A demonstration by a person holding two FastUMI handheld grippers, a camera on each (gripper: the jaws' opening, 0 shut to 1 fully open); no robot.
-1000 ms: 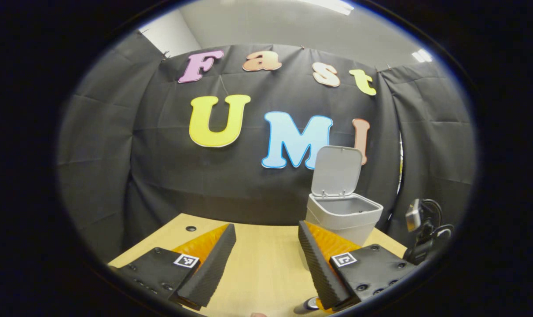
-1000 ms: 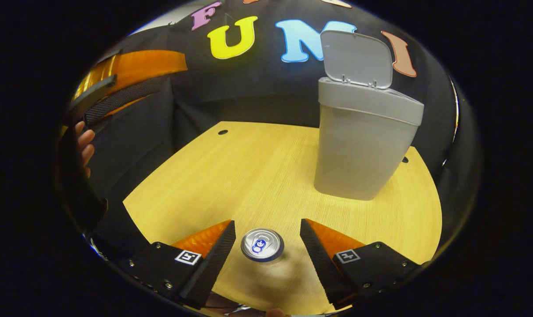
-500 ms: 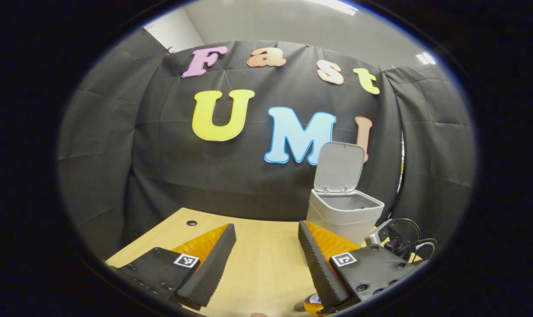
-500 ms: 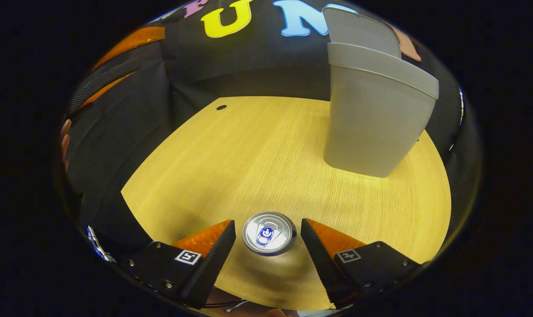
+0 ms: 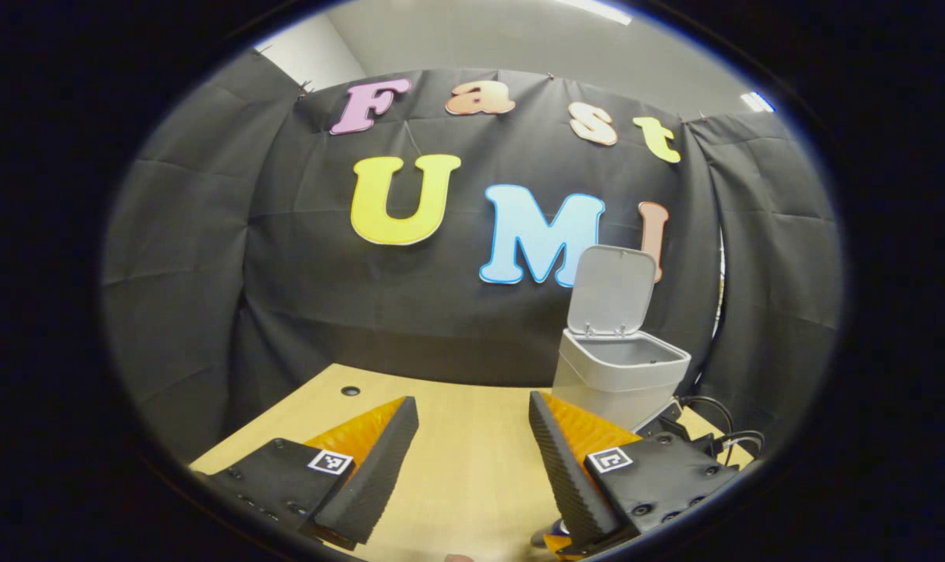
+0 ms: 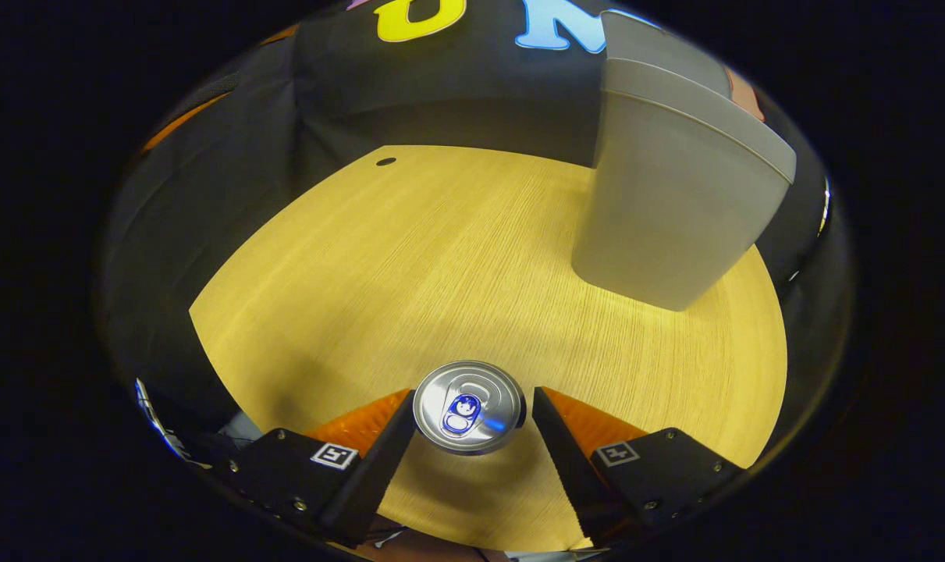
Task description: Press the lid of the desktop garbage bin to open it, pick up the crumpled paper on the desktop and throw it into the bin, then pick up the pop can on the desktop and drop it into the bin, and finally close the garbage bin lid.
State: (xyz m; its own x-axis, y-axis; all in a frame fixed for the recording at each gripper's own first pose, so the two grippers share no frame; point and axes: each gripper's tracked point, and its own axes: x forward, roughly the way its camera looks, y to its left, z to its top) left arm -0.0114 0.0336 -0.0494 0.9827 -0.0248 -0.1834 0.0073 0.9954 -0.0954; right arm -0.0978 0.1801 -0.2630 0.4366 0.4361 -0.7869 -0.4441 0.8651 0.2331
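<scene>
- In the right gripper view, the can's (image 6: pixel 469 407) body is hidden under its own silver top, so only the top and pull tab can be made out.
- The can stands upright on the bench (image 6: pixel 441 265), between the fingers of the right tongs (image 6: pixel 469 417). The left finger looks to touch its rim, while a thin gap shows at the right finger; the tongs are spread and not gripping it.
- The right tongs point steeply down at the bench from above the can.
- Farther off on the right stands the bin (image 6: pixel 671 195); its upper edge and raised lid (image 6: pixel 651 47) are cut off at the top of the view.
- In the left gripper view, the left tongs (image 5: pixel 472 445) are held wide open and empty above the bench (image 5: pixel 472 468), aimed roughly level toward the booth wall.
- A small part of the can (image 5: pixel 541 538) peeks out beside the right finger, mostly hidden.
- Beyond them the bin (image 5: pixel 620 378) stands near the bench's far right, lid (image 5: pixel 612 290) upright and inside partly visible.
- Dark cables (image 5: pixel 722 441) lie just right of the bin, hard to make out.
</scene>
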